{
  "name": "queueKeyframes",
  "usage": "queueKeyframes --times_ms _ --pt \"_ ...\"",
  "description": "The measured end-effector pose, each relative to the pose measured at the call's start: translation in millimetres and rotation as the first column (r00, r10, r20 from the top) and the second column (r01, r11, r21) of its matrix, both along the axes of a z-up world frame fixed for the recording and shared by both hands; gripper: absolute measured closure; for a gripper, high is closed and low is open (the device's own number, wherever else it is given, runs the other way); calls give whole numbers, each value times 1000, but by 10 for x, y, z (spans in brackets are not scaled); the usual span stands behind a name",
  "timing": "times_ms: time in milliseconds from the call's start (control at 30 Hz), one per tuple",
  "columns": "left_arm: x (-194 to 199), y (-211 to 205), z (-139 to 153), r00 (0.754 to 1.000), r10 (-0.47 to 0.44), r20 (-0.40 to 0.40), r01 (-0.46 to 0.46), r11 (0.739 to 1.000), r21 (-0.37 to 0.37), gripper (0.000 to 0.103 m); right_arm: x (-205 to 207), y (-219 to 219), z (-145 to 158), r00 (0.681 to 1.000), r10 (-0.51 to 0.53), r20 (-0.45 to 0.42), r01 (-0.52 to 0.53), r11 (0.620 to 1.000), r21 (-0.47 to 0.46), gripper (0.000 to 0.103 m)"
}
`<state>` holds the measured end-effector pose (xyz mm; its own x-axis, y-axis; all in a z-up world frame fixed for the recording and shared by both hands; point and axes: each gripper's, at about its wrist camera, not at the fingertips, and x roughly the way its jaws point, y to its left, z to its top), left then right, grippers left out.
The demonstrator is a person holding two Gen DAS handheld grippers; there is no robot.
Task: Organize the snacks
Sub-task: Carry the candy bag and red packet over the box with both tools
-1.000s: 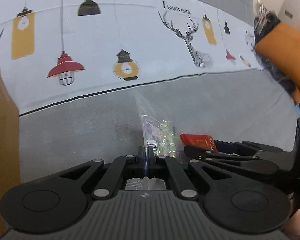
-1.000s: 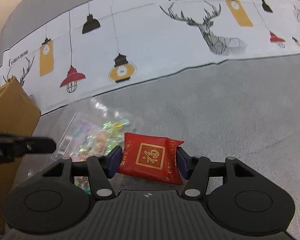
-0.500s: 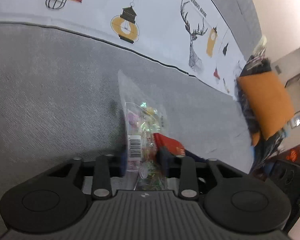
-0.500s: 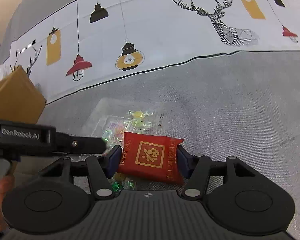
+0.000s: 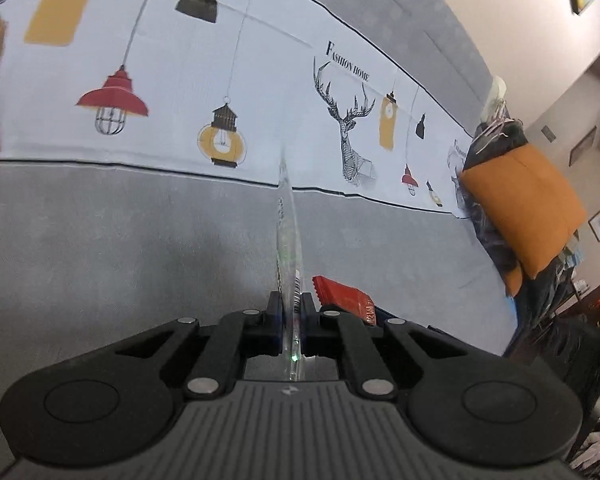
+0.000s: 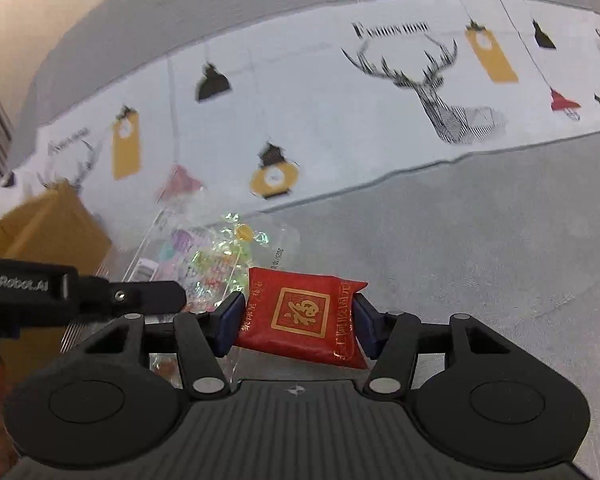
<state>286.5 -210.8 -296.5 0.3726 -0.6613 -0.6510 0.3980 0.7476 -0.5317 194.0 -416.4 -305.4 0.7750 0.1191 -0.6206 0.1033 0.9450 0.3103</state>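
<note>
The left gripper (image 5: 290, 306) had just re-closed on the clear bag (image 5: 288, 240); the right gripper (image 6: 296, 320) kept clamping the red packet (image 6: 300, 314), low centre, both snacks ready for sorting.

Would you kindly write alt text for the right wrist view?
The right gripper clamps a red snack packet with a gold emblem above a grey sofa seat. To its left, the left gripper holds a clear bag of candies, with a cardboard box behind.
</note>
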Motion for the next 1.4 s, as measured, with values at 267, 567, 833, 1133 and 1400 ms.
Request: queueKeyframes --times_ms 267,567,833,1133,1400 --pt "-613 457 565 989 56 137 -83 977 196 95 -428 615 520 996 43 82 -34 993 -110 43" --pt "-1171 1542 1375 930 173 325 -242 952 188 95 -722 1457 1209 983 96 155 -93 995 -26 43" --pt "-1545 2414 2060 806 284 519 -384 919 94 95 -722 2410 1955 927 262 268 -255 965 -61 43" --pt "-1374 3103 1819 804 387 451 -453 891 44 95 -498 3182 2013 890 392 233 -363 919 -156 43" --pt "-1021 3351 1209 846 399 354 -457 884 95 95 -176 3505 1512 901 422 100 -406 902 -145 43"
